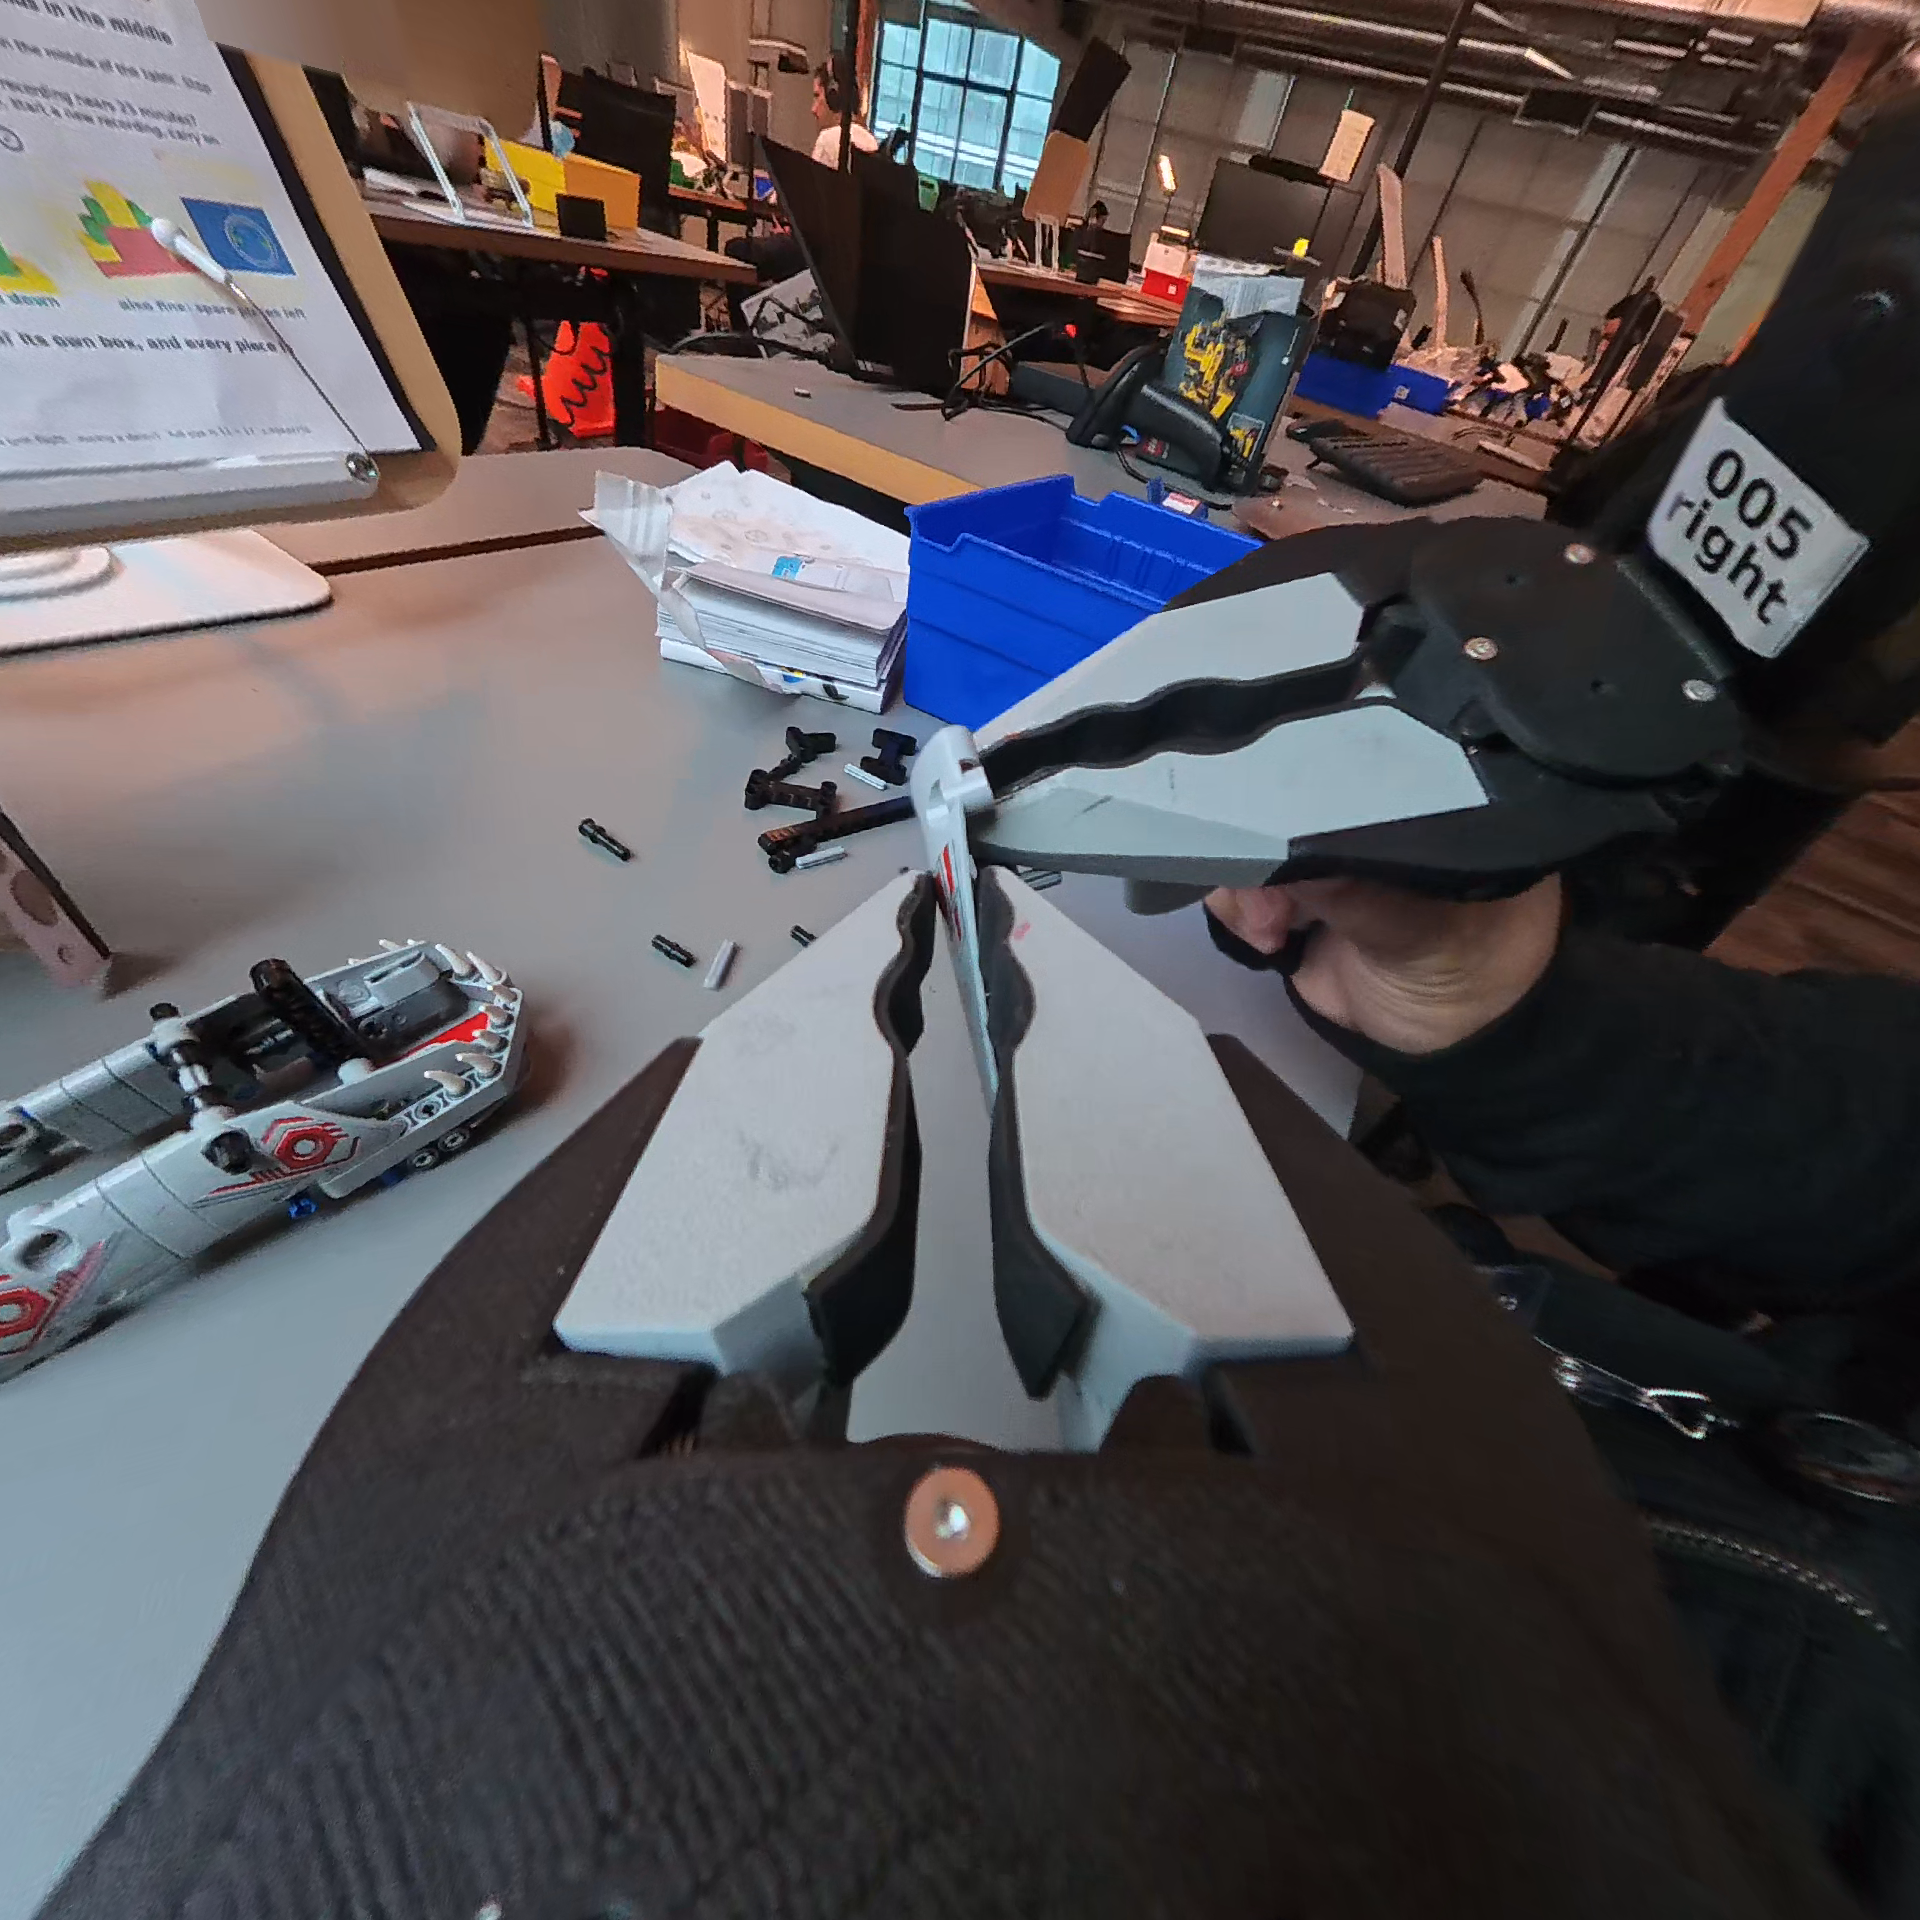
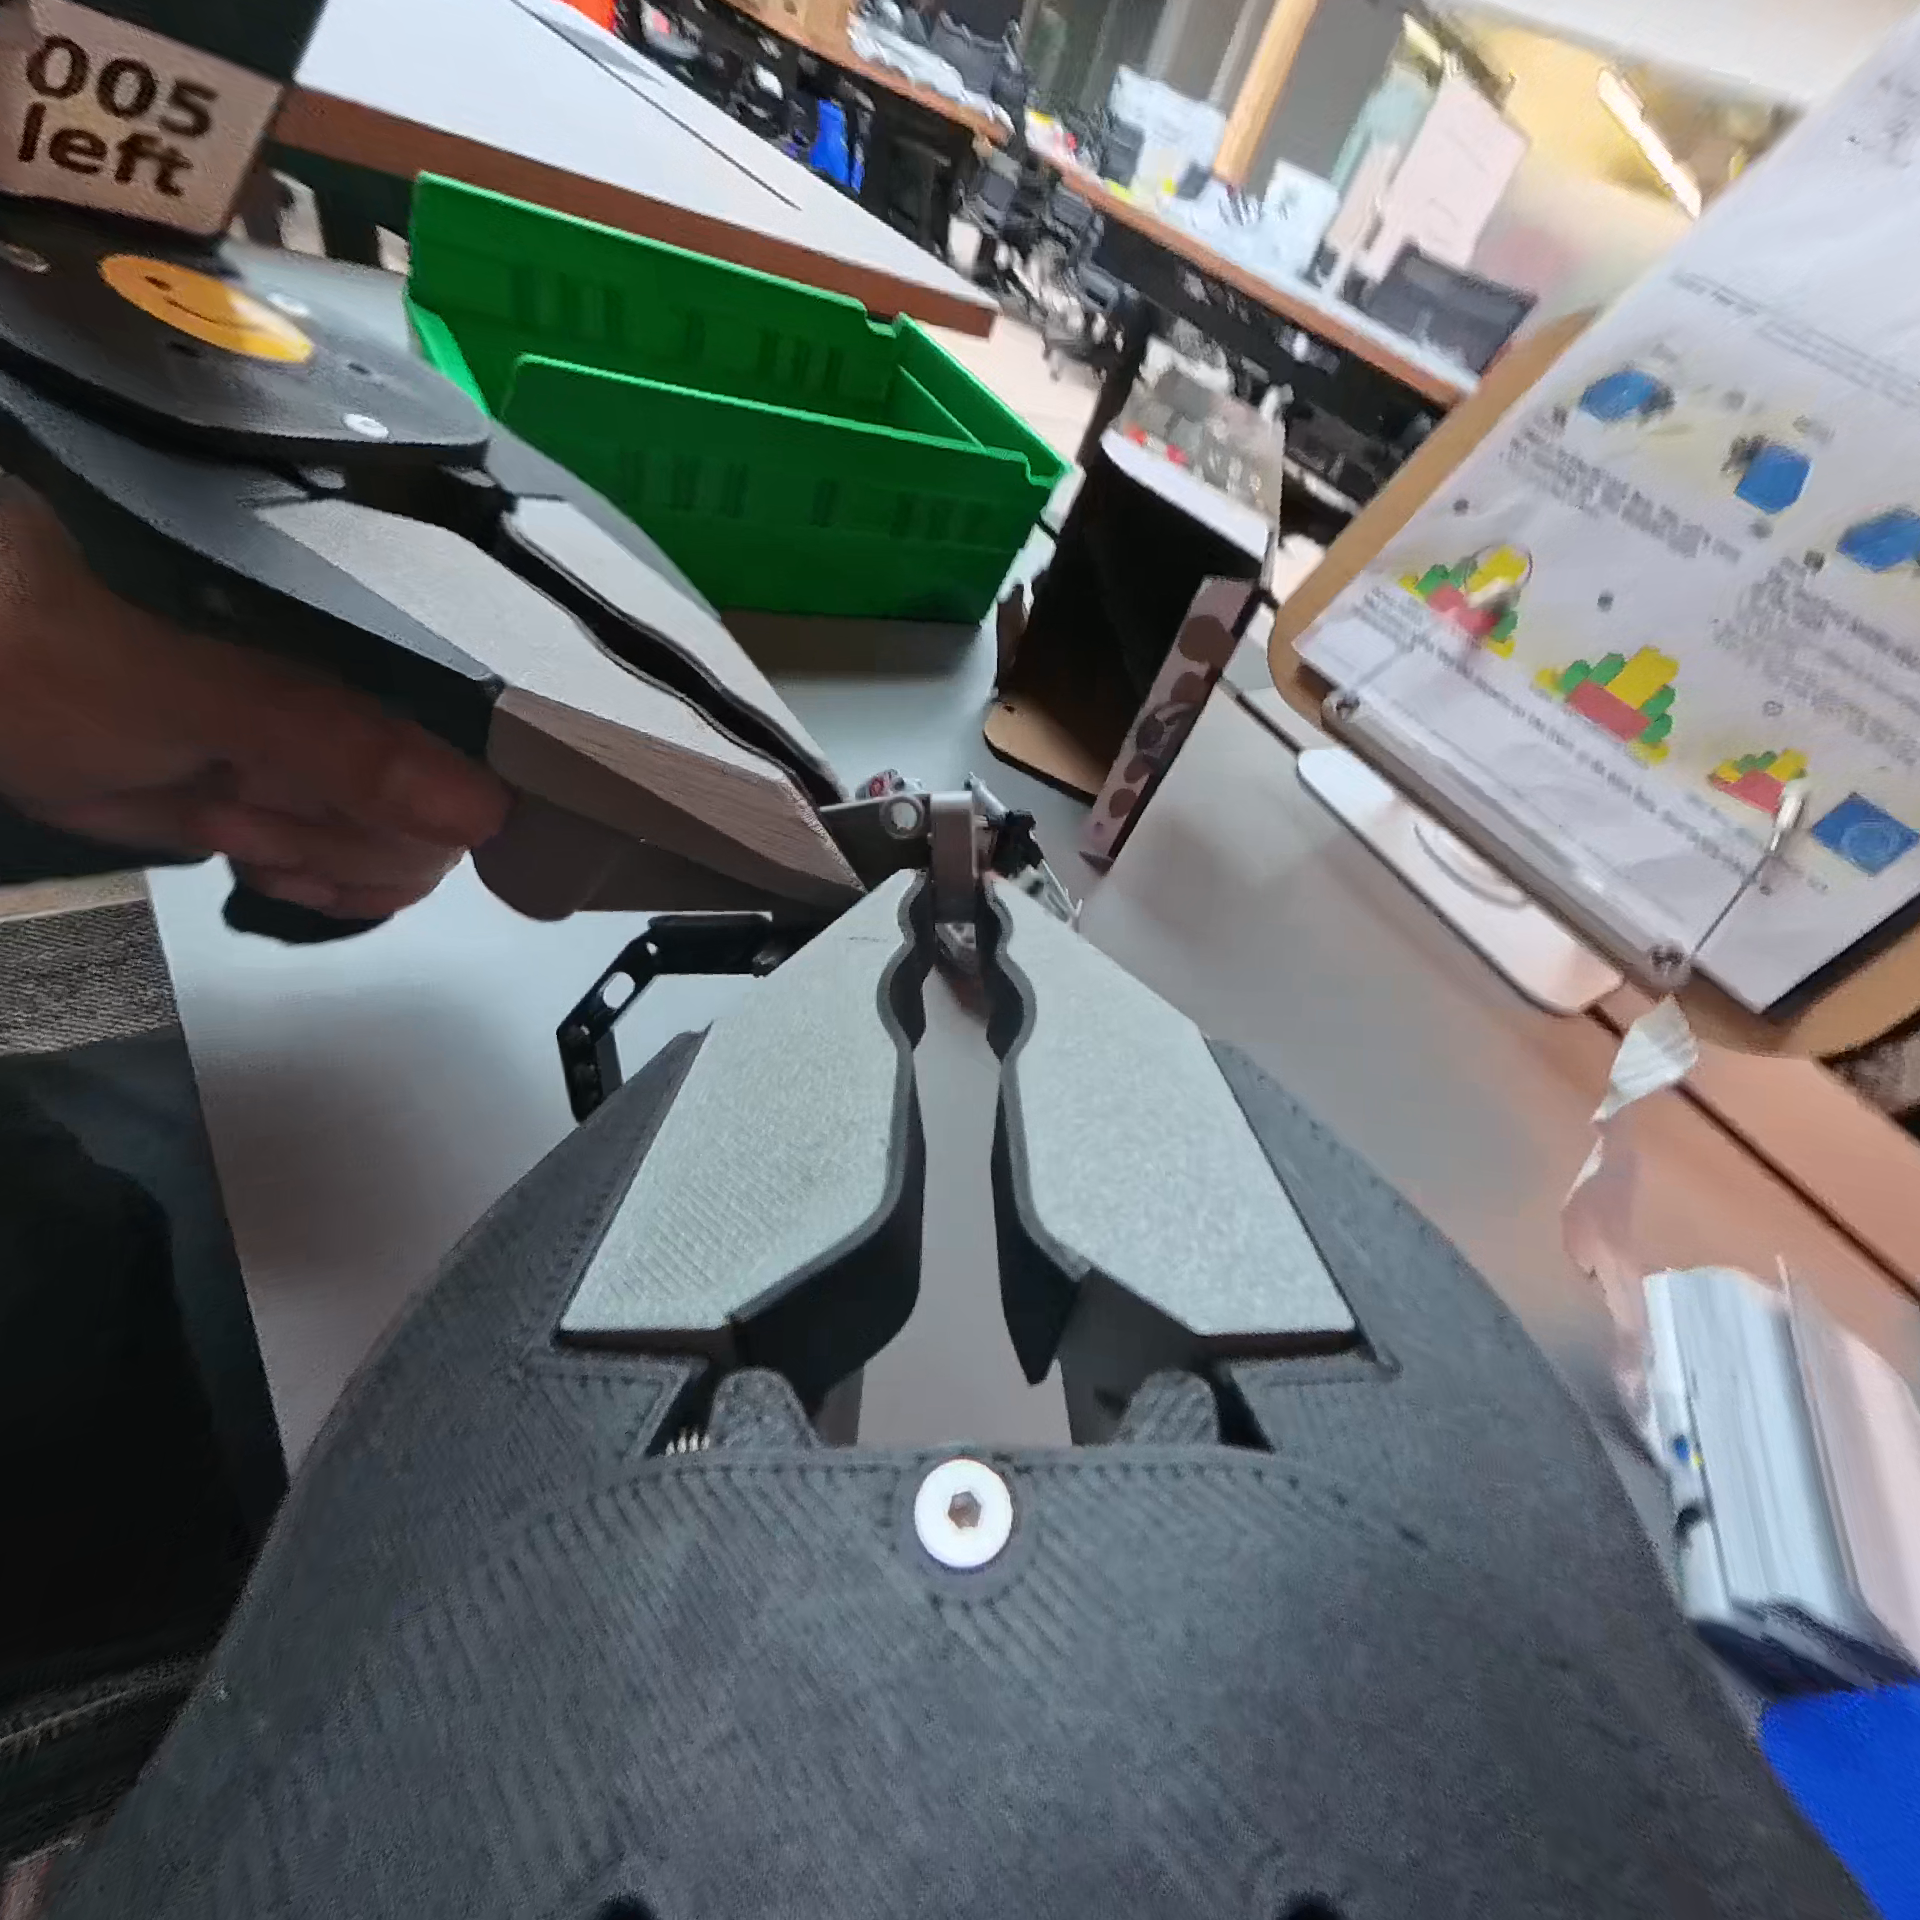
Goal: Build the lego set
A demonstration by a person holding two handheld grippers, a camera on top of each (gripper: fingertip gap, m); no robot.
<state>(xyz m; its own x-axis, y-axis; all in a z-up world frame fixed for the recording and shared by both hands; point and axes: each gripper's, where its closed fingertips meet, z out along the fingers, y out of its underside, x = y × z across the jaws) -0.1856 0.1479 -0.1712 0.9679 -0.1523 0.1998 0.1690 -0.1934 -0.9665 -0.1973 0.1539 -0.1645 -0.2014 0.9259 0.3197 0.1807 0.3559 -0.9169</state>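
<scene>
A thin white lego panel with red markings (image 1: 961,935) stands on edge, held between both grippers above the grey table. My left gripper (image 1: 951,888) is shut on its lower part. My right gripper (image 1: 977,795) comes in from the right and is shut on its hooked top end. In the right wrist view the same piece (image 2: 951,842) looks grey, pinched by my right gripper (image 2: 951,899), with the left gripper (image 2: 847,842) clamping it from the left. A black angled beam (image 2: 623,997) hangs below the left gripper. The part-built grey, white and red model (image 1: 260,1101) lies on the table at the left.
Loose black pins and beams (image 1: 800,790) lie mid-table. Behind them stand a stack of booklets (image 1: 779,613) and a blue bin (image 1: 1039,592). An instruction sheet stand (image 1: 156,260) is at the far left. A green bin (image 2: 727,457) and a cardboard box (image 2: 1132,623) stand beyond. My two grippers' fingertips are within a few centimetres of each other.
</scene>
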